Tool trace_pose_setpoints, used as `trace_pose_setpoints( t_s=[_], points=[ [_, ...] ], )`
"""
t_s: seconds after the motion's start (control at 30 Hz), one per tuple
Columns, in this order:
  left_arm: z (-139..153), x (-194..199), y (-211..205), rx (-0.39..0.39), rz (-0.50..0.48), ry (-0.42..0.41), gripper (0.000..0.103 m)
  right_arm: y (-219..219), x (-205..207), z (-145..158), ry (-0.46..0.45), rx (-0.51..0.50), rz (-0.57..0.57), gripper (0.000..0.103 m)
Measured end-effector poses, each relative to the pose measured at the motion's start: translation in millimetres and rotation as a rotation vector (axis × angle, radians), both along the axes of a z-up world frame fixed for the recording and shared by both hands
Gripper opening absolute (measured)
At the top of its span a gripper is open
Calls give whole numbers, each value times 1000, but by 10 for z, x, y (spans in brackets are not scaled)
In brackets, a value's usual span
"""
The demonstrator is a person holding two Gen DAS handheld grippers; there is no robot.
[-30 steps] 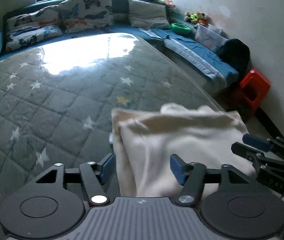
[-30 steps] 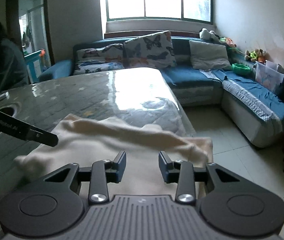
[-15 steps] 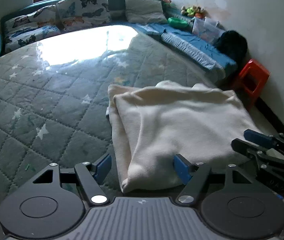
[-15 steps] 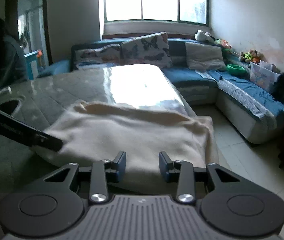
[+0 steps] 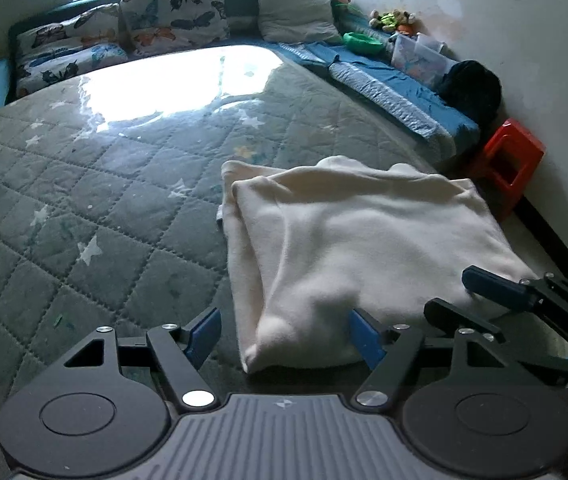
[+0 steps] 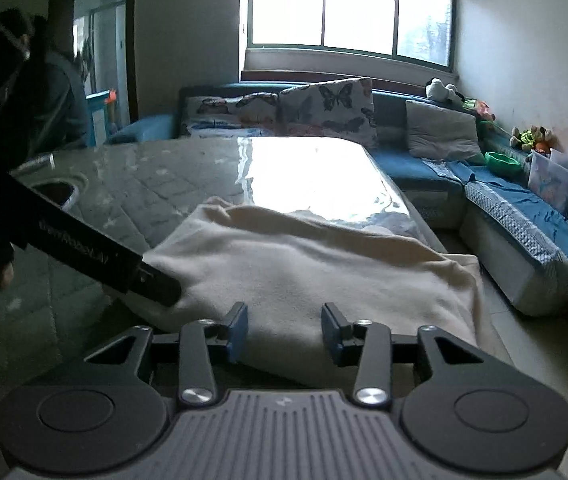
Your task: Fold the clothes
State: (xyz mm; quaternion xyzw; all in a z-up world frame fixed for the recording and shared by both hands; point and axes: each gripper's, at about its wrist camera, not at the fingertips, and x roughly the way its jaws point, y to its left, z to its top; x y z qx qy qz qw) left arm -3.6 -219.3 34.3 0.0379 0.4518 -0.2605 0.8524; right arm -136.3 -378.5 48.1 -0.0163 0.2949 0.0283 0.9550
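Observation:
A cream garment [image 5: 356, 236] lies folded in layers on the green quilted star-pattern table [image 5: 103, 184], near its right edge. It also shows in the right wrist view [image 6: 316, 264]. My left gripper [image 5: 284, 332] is open, its jaws wide around the garment's near left corner, holding nothing. My right gripper [image 6: 284, 330] is open at the garment's near edge, with cloth between its jaws but not pinched. The right gripper also shows at the right of the left wrist view [image 5: 472, 294], and the left gripper's finger [image 6: 95, 260] crosses the right wrist view.
A blue corner sofa [image 6: 424, 156] with butterfly cushions [image 5: 171, 12] runs behind and right of the table. A red stool [image 5: 512, 160] stands on the floor at the right. A person [image 6: 43, 92] stands at the far left. A round rimmed basin [image 6: 53, 192] sits at the table's left.
Both grippers have dropped and pulled back toward the garment's near edge. The garment now lies flatter on the table. Both grippers stay open.

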Motion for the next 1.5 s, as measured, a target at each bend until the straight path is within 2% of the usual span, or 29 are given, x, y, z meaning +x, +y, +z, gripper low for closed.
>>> trace_pose_setpoints(
  t_s=[0.03, 0.1, 0.23, 0.3, 0.4, 0.5, 0.77, 1.0, 1.2, 1.5],
  points=[
    [14, -29, -1, -1, -2, -3, 75, -6, -32, 17, -3, 2, -4, 53],
    [42, -86, -3, -4, -7, -10, 84, -12, -95, 37, -6, -1, -12, 56],
    [97, -201, -7, -9, -16, -23, 91, -12, -201, 50, -10, 2, -35, 81],
    [121, -255, -3, -9, -14, -34, 98, -12, -253, 54, -12, 3, -47, 82],
    [142, -321, 17, -8, -9, -43, 102, -11, -330, 61, -16, 6, -65, 96],
    [140, -380, 42, -10, -8, -40, 103, -10, -408, 67, -19, 9, -83, 103],
    [121, -529, 113, -16, 3, -26, 103, 23, -517, 70, -15, 27, -114, 103],
    [140, -651, 171, -21, 6, -37, 103, -37, -554, 49, 21, 115, -154, 103],
    [154, -741, 186, -21, 5, -46, 103, -1, -653, 81, -14, 95, -192, 103],
    [146, -863, 190, -10, 4, -58, 103, 63, -778, 83, -14, 64, -225, 103]
  ],
)
